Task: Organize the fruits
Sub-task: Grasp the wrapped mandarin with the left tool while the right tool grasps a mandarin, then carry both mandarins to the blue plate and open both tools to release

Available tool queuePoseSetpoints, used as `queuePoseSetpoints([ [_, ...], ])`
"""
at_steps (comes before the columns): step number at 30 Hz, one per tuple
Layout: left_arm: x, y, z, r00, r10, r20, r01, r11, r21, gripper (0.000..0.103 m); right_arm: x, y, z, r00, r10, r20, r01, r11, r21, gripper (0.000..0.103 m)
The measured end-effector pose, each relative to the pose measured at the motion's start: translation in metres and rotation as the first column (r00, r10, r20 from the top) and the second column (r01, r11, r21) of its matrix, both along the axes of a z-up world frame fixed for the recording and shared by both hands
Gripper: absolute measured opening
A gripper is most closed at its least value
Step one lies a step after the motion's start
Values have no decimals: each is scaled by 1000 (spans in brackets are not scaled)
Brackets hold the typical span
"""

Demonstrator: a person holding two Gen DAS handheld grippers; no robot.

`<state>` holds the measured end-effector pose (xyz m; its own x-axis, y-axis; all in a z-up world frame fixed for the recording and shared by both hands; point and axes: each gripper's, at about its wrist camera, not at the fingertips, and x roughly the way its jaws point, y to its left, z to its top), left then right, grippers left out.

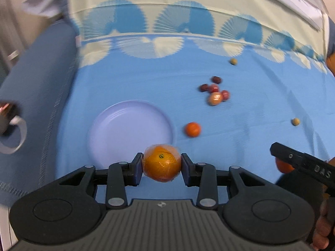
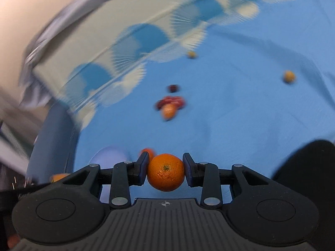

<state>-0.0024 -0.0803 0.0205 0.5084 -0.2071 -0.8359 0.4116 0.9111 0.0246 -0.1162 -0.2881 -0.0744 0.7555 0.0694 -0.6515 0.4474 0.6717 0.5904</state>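
My left gripper is shut on an orange in clear plastic wrap, held just above the near rim of a pale lilac plate. My right gripper is shut on a bare orange above the blue cloth. The right gripper also shows at the right edge of the left wrist view. A loose small orange lies right of the plate. A cluster of red fruits with an orange-yellow one lies farther back; it also shows in the right wrist view.
Two small tan round fruits lie apart on the blue tablecloth. The cloth's patterned cream border runs along the far edge. A blue-grey padded surface lies at the left. The plate's edge shows in the right wrist view.
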Motion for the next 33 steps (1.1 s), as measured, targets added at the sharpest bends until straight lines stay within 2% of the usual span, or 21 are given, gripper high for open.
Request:
queuePoseSetpoints([
  [3,-17,36,6,999,50,18,-50,999,-16,41,-9,35,25,994,102,48,-96,989,-116,37],
  [7,-36,74,9,994,98,51,-96,995,-34,41,-22,78,50,968,236,78,-209,942,-264,37],
  [10,-46,92,8,992,115,58,-113,993,-44,41,-26,105,64,947,309,82,-263,898,-352,37],
  [15,-50,109,9,990,126,56,-121,989,-85,41,-27,140,81,922,379,77,-307,839,-449,37],
  [23,-56,115,12,989,128,70,-119,986,-119,41,-29,157,88,913,405,50,-324,795,-513,37],
  [33,-52,118,7,989,136,56,-127,983,-129,41,-24,165,88,902,430,22,-354,769,-532,37],
])
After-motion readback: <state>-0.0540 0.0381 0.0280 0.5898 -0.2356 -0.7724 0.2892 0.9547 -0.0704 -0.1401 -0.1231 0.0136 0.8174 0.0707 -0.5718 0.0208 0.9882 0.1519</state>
